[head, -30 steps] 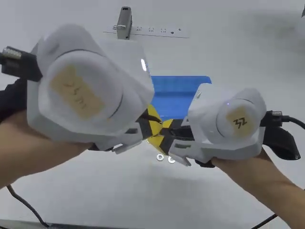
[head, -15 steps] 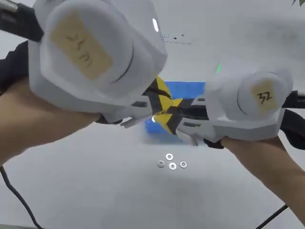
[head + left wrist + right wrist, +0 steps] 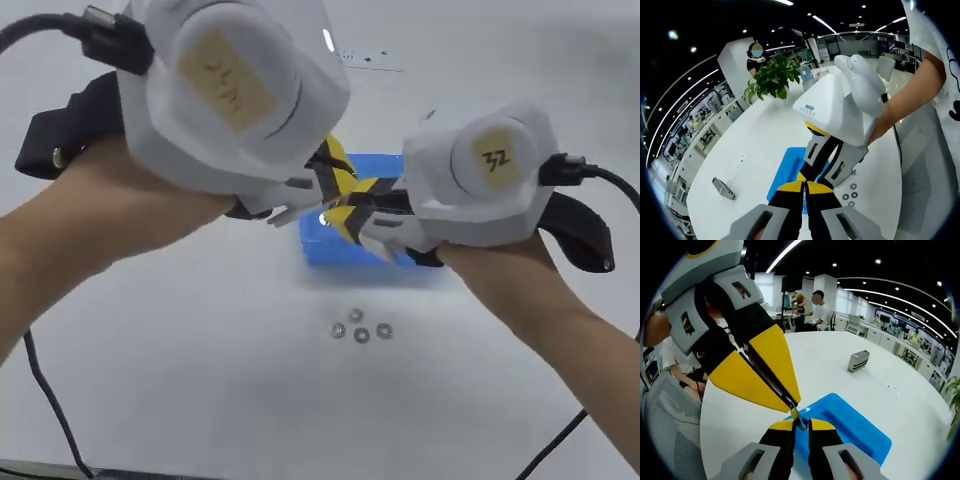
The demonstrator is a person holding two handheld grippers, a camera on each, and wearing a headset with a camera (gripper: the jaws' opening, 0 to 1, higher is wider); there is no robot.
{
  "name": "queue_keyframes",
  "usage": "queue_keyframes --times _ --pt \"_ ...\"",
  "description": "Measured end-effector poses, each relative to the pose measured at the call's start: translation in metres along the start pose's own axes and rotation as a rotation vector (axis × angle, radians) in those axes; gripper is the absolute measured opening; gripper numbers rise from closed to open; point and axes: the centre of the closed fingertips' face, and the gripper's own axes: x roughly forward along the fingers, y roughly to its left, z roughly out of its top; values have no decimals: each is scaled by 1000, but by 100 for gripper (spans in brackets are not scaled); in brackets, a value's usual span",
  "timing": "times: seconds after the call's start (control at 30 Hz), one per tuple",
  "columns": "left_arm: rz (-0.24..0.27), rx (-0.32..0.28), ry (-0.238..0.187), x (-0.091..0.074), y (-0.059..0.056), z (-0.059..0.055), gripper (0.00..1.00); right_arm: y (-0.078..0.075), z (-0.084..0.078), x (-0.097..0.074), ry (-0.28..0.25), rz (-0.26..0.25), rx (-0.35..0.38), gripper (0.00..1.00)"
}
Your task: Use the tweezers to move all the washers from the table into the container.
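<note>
Blue container's (image 3: 340, 252) near edge sits near four washers (image 3: 361, 330), bare table (image 3: 200, 380) around.

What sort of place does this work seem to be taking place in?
Probably a large open-plan office or lab: long ceiling light strips, a big white table, a potted plant and people at desks behind.

Bare table (image 3: 250, 385) around washers (image 3: 361, 329); blue container (image 3: 325, 250) close behind
</note>
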Motion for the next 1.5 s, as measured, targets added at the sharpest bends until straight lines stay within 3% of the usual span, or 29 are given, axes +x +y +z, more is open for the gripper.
queue_keyframes --times 0.1,0.47,0.67,0.83,1.13,1.27,1.37,1.5 --pt "-4 -5 17 8 3 -8 0 -1 -6 8 17 9 16 6" --pt "-12 -33 29 14 4 -19 0 -3 -16 16 65 4 28 6" --pt "-15 -36 19 11 5 -17 0 -3 -14 13 54 3 31 7" --pt "-14 -15 0 -2 2 -8 0 -1 -4 1 16 -11 23 7" --pt "-2 32 -35 -26 -15 14 0 12 16 -27 -56 -22 18 10" --pt "-18 48 -33 -35 -24 19 0 21 18 -36 -67 -17 13 13" --pt "-35 47 -39 -42 -32 21 0 32 18 -41 -65 10 16 9" --pt "-63 42 -32 -47 -44 20 0 44 15 -48 -49 15 -34 12"
